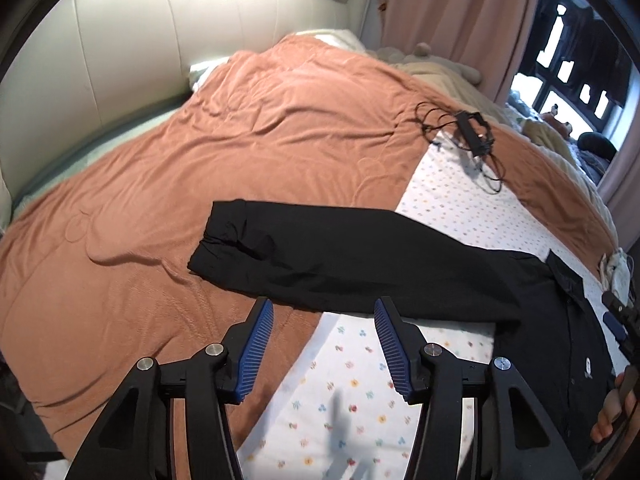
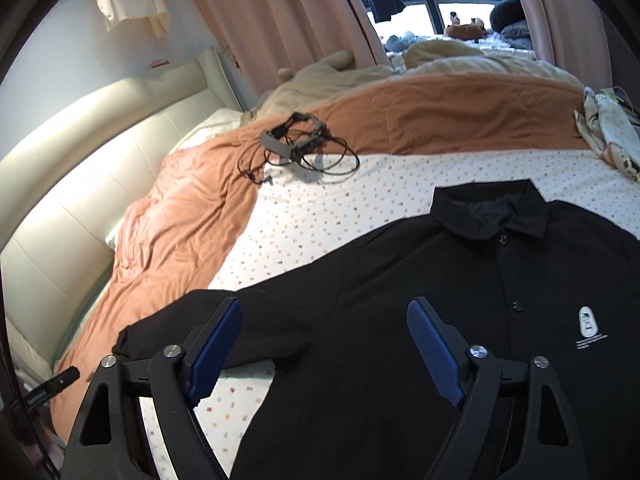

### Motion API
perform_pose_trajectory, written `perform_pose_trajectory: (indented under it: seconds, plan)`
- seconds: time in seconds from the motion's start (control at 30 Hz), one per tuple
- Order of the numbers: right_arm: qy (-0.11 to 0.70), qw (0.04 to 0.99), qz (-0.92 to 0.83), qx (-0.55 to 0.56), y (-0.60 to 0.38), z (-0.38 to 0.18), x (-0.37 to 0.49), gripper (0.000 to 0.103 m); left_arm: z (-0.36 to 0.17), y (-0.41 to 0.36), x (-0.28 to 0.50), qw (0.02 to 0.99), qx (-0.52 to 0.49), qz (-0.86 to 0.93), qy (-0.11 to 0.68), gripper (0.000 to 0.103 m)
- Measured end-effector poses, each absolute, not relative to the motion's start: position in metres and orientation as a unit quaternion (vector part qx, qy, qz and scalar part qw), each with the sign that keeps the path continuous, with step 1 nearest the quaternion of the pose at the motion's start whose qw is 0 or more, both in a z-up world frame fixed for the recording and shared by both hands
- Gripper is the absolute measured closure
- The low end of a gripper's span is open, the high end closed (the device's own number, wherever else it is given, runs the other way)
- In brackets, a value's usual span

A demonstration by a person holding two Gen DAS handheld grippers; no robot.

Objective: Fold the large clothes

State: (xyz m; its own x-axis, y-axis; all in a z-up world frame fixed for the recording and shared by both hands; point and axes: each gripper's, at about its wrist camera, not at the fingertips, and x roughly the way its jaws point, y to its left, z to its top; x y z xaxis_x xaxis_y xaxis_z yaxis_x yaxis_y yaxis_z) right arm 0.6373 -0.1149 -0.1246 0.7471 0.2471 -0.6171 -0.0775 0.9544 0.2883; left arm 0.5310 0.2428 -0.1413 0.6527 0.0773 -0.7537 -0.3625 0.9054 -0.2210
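A wide bed fills both views, covered by a rumpled terracotta-orange quilt with a white sheet printed with small coloured flowers laid over its near part. A cream padded headboard runs along the bed's far edge, and pale pink curtains hang beside a window.

On the flowered sheet lies a black long-sleeved button-up shirt with a collar and a small white chest logo, spread flat, front up. Its one sleeve stretches out sideways, the cuff reaching onto the orange quilt.

Farther back, where quilt meets sheet, sits a small grey-black device tangled in black cables, well apart from the shirt.

The left gripper hovers just before the sleeve's near edge, its blue-padded jaws released with nothing between them. The right gripper hangs over the shirt's upper sleeve and shoulder, jaws spread wide, grasping nothing.
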Motion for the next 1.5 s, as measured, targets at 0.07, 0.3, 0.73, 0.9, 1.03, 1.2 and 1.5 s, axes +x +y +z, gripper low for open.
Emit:
perform_pose_trajectory:
  seconds: [0.07, 0.3, 0.73, 0.9, 1.03, 1.2, 1.5]
  plan:
    - [0.359, 0.920, 0.090, 0.128, -0.112, -0.136, 0.650, 0.029, -0.157, 0.253, 0.544, 0.879, -0.199, 0.132, 0.412, 0.049]
    - [0.381, 0.907, 0.106, 0.147, -0.103, -0.171, 0.684, 0.043, -0.205, 0.279, 0.581, 0.845, -0.236, 0.151, 0.455, 0.049]
    - [0.430, 0.844, 0.180, 0.265, -0.096, -0.241, 0.724, 0.088, -0.238, 0.299, 0.611, 0.830, -0.223, 0.207, 0.467, 0.072]
    - [0.463, 0.820, 0.182, 0.284, -0.093, -0.272, 0.728, 0.095, -0.225, 0.300, 0.613, 0.840, -0.208, 0.209, 0.455, 0.100]
    - [0.468, 0.806, 0.184, 0.311, -0.109, -0.265, 0.725, 0.095, -0.191, 0.291, 0.613, 0.860, -0.196, 0.200, 0.426, 0.101]
    - [0.452, 0.822, 0.159, 0.308, -0.133, -0.238, 0.712, 0.094, -0.131, 0.267, 0.616, 0.886, -0.184, 0.170, 0.390, 0.101]
    - [0.413, 0.854, 0.119, 0.292, -0.185, -0.187, 0.678, 0.059, -0.017, 0.177, 0.622, 0.928, -0.130, 0.111, 0.331, 0.101]
